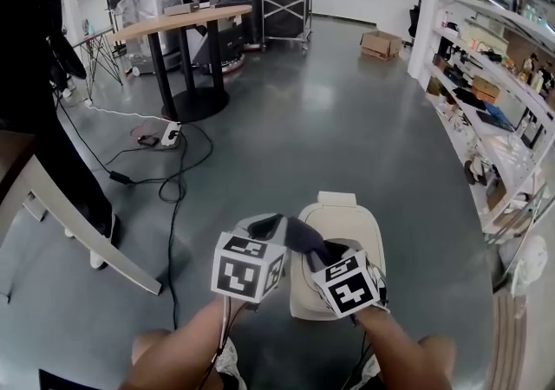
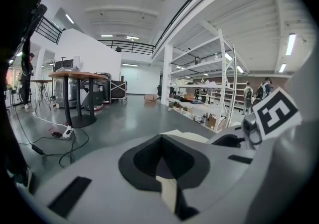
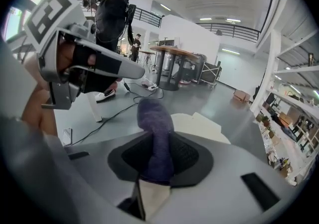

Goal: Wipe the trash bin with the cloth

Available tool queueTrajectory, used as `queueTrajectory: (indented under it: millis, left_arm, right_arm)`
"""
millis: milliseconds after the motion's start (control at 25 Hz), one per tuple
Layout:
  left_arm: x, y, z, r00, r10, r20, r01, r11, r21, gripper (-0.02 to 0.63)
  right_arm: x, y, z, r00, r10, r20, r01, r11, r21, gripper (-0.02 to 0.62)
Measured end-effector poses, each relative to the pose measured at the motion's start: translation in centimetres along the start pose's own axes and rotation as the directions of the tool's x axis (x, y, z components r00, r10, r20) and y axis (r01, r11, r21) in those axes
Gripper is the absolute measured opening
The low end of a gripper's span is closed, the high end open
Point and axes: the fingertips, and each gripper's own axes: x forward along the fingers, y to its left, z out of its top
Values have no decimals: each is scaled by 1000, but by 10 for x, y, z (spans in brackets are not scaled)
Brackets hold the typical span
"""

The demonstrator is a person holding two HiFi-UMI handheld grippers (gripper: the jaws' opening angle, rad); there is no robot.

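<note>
The cream plastic trash bin stands on the floor at 6 o'clock in the head view, directly in front of the person, with its lid down. Both grippers hover over its near half. The right gripper has its jaws closed on the dark purple cloth; in the right gripper view the cloth rises from between the black pads in a thick upright fold, with the bin pale behind it. The left gripper sits just beside it at 9 o'clock. Its jaws are also drawn together, pinching what looks like a thin purple-grey edge of the same cloth, with the bin showing beyond the pads.

The room is a large hall with a smooth, glossy grey concrete floor that reflects the ceiling lights. At 11 o'clock stands a round wooden-topped bench on a black pedestal. A white power strip lies near its foot, and black cables trail from it across the floor toward 7 o'clock. White open shelving – crowded with small items – runs along the 3 o'clock side. A cardboard box rests on the floor at 1 o'clock, near the far wall. A person in dark clothing stands at the left.
</note>
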Motion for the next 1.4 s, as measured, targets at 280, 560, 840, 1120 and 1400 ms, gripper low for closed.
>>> queueTrajectory:
  millis: [280, 560, 840, 1120, 1400]
  left_arm:
    - [-18, -14, 0, 1000, -15, 15, 15, 1000, 6, -3]
    - [-38, -9, -8, 1000, 18, 12, -18, 1000, -2, -3]
    - [-50, -10, -14, 999, 28, 16, -28, 1000, -1, -3]
    - [-47, -20, -20, 1000, 16, 8, -16, 1000, -6, -3]
    - [-45, -32, -20, 1000, 1, 7, -1, 1000, 4, -3]
  right_arm:
    - [-4, 22, -10, 998, -38, -52, 31, 992, -123, 100]
    - [-14, 23, -18, 995, -79, -58, 69, 985, -159, 100]
    - [-18, 6, -27, 998, -55, -33, 55, 998, 21, 100]
    - [-26, -14, -39, 994, -102, -44, 103, 994, 26, 100]
    - [-35, -27, -47, 992, -125, -34, 127, 990, 62, 100]
